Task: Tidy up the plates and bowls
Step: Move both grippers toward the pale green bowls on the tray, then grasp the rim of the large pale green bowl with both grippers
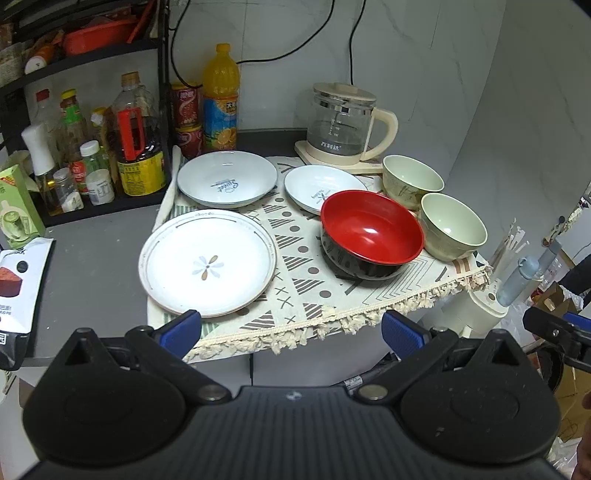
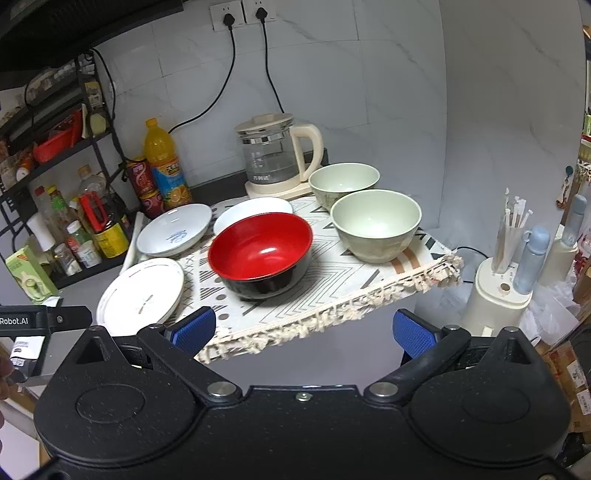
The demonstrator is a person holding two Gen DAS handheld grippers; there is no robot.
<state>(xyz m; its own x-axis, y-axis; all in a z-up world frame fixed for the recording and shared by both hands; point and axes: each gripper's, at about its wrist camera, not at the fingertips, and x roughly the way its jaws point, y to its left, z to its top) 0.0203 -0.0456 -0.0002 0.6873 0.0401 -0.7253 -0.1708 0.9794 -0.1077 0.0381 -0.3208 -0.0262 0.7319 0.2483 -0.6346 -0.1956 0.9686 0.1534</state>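
Both the left gripper [image 1: 291, 330] and right gripper [image 2: 303, 332] hang spread and empty before the red bowl [image 1: 371, 230], plates [image 1: 207, 263] left, green bowls [image 1: 453, 225] right, awaiting stacking.

A cramped home kitchen corner: beside the glass electric kettle [image 1: 345, 123] stand an orange-drink bottle [image 1: 220, 98], a black rack [image 1: 92, 55] of sauce bottles, and wall sockets [image 2: 243, 11] above.

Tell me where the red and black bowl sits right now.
The red and black bowl stands upright on the patterned cloth, right of centre in the left wrist view, in front of a small white plate and just left of the nearer green bowl.
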